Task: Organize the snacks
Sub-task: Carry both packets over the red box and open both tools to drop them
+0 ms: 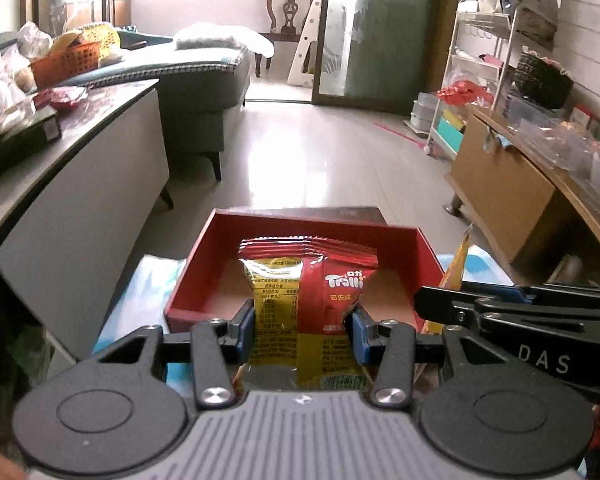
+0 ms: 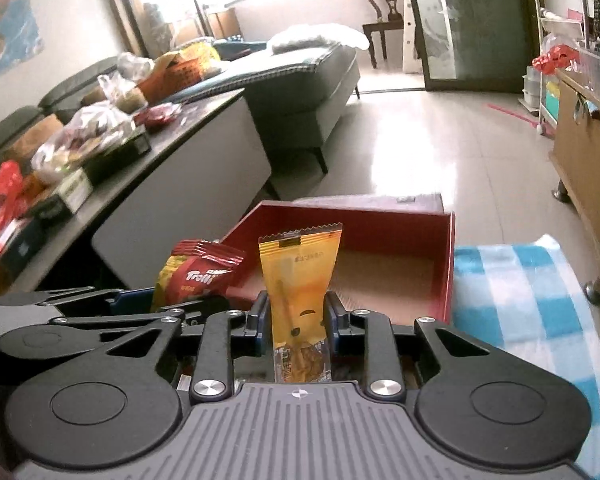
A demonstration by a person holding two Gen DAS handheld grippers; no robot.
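Note:
My left gripper (image 1: 303, 322) is shut on a red and yellow Trolli gummy packet (image 1: 312, 296), held upright at the near edge of an open red box (image 1: 220, 240). My right gripper (image 2: 297, 314) is shut on a yellow snack packet (image 2: 300, 276), held upright at the near edge of the same red box (image 2: 446, 264). The box floor is brown, and no snacks show on the part I can see. The Trolli packet (image 2: 198, 276) and the left gripper show at the left of the right wrist view. The right gripper's body (image 1: 520, 312) shows at the right of the left wrist view.
The box sits on a blue and white checked cloth (image 2: 520, 292). A grey table (image 1: 100, 140) at the left holds bags and boxes of snacks. A sofa (image 1: 204, 80) stands behind it, and a wooden cabinet (image 1: 508, 184) at the right. Tiled floor lies beyond.

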